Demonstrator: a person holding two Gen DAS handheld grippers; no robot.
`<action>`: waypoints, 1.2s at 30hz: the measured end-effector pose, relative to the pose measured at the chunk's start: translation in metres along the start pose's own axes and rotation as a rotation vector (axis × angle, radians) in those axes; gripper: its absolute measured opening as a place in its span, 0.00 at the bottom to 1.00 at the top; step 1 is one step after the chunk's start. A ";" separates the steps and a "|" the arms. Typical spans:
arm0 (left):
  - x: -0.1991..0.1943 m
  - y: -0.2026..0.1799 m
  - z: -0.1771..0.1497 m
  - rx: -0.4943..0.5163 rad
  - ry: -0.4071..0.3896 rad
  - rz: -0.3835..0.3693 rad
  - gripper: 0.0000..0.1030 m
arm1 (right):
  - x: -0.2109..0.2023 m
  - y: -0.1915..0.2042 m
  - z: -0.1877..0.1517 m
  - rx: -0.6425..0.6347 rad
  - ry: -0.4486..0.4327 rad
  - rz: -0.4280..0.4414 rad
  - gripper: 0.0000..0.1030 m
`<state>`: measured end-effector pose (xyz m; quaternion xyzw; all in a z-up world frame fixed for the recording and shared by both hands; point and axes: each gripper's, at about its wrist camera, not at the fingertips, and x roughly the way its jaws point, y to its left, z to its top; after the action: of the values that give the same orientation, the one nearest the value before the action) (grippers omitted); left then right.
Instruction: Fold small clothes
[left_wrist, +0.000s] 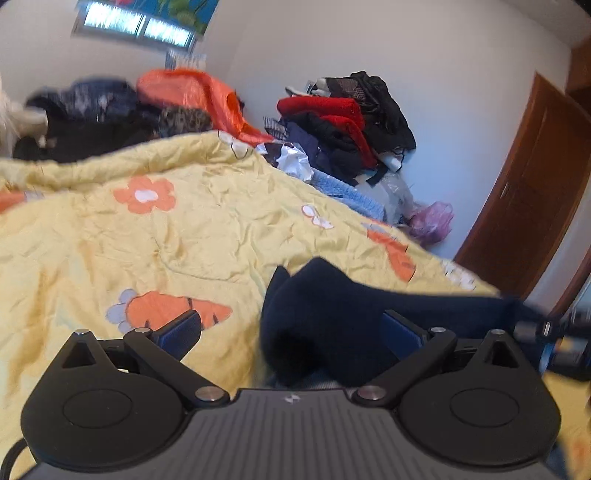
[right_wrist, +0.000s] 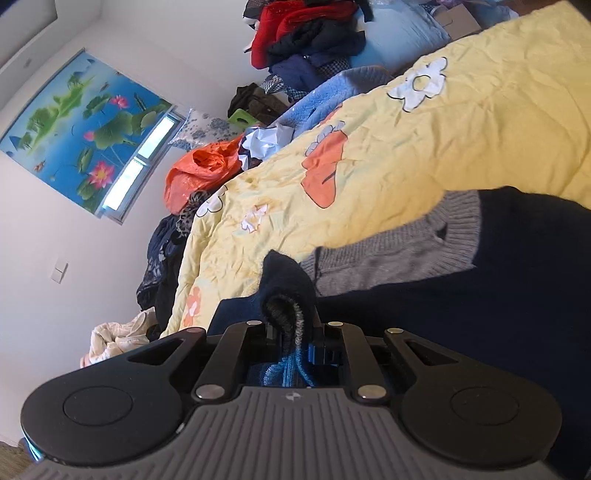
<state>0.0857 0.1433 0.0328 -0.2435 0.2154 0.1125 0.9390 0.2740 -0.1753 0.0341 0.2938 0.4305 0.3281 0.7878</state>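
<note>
Yellow quilt (left_wrist: 207, 229) printed with carrots and flowers covers the bed, and it fills the middle of both views. Heaps of clothes (left_wrist: 343, 122) are piled against the white wall in the upper part of the left wrist view, and a lotus picture (right_wrist: 85, 125) is seen at the upper left of the right wrist view.

The task's thing, a small navy sweater (right_wrist: 517, 295) with a grey ribbed band (right_wrist: 399, 243), is spread over the lower right of the right wrist view, lying on the quilt and partly lifted. A bunched edge of it is clamped between the fingers of the right gripper (right_wrist: 291, 325), which are drawn close together on the knit. In the left wrist view the same dark garment is seen at lower centre as a raised fold. The fingers (left_wrist: 184, 328) of the left gripper (left_wrist: 295, 332) are spread wide; the sweater is draped against the right-hand finger and is not pinched.

The step in hand appears to be the carrying of one gripped edge across the garment to make a fold. For the next move, the held edge would probably have to be laid flat over the body of the sweater with the edges lined up, while the opposite side is steadied or taken up by the left gripper, so that the knit is not dragged across the quilt.
</note>
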 end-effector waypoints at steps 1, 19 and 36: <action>0.006 0.009 0.010 -0.061 0.020 -0.030 1.00 | -0.001 -0.002 0.000 0.006 -0.001 0.004 0.16; 0.107 0.014 0.044 0.007 0.343 -0.132 0.63 | -0.049 -0.050 -0.005 0.083 0.041 -0.038 0.16; 0.131 -0.033 0.031 0.333 0.374 -0.064 0.10 | -0.071 -0.056 0.010 0.042 0.094 -0.093 0.16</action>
<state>0.2223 0.1446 0.0103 -0.1087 0.3932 -0.0015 0.9130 0.2675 -0.2661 0.0317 0.2742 0.4869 0.2956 0.7748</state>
